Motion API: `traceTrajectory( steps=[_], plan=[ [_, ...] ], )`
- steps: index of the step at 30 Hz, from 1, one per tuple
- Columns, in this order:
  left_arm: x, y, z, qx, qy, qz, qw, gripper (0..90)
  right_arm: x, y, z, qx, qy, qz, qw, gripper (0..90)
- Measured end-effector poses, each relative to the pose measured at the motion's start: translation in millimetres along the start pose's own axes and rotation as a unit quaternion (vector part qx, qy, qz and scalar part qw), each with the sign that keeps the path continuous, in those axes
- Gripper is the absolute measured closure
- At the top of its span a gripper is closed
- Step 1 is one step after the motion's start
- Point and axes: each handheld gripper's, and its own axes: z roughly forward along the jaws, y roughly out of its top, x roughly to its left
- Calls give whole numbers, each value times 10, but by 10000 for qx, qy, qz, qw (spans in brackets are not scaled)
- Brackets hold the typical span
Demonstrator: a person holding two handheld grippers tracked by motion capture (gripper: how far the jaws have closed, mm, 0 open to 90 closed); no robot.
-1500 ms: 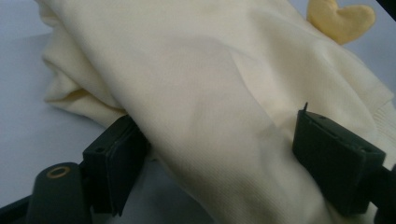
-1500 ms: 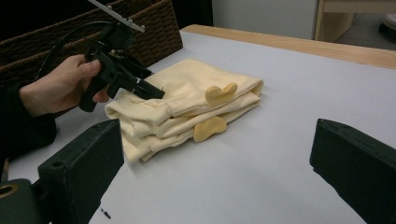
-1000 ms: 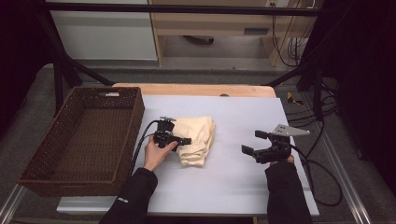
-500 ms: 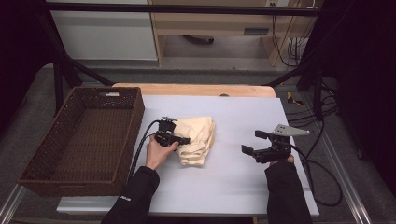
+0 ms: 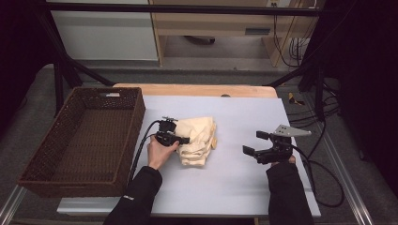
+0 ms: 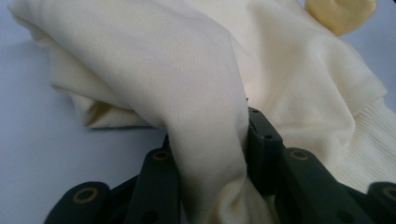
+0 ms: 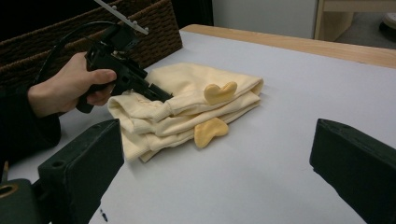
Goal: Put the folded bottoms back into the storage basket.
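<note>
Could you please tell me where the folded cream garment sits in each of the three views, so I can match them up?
High view: the cream garment lies mid-table, right of the wicker basket.
Left gripper view: it spreads across the picture, one fold pinched between that tool's jaws.
Right gripper view: left of centre, with the left tool clamped on its near-left edge.
Shared landmark: the yellow heart-shaped patch, top right in the left gripper view.

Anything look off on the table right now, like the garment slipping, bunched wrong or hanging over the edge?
Nothing stands out. The cream garment lies loosely folded, fully on the white table beside the wicker basket. The left gripper, whose jaws have just been closing, pinches a fold cleanly. The right gripper hovers open, apart from the garment.
</note>
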Motion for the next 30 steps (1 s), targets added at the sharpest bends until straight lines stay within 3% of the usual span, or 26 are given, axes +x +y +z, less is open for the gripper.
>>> traceTrajectory(
  steps=[11, 30],
  plan=[
    [5, 12, -42, -92, -94, -92, 9999, 715, -5, -1, -6, 1, -6, 9, 10000, 33],
    [-82, 44, -137, -284, -126, 34, 9995, 721, -9, 0, -16, -9, -5, 0, 10000, 33]
  ],
)
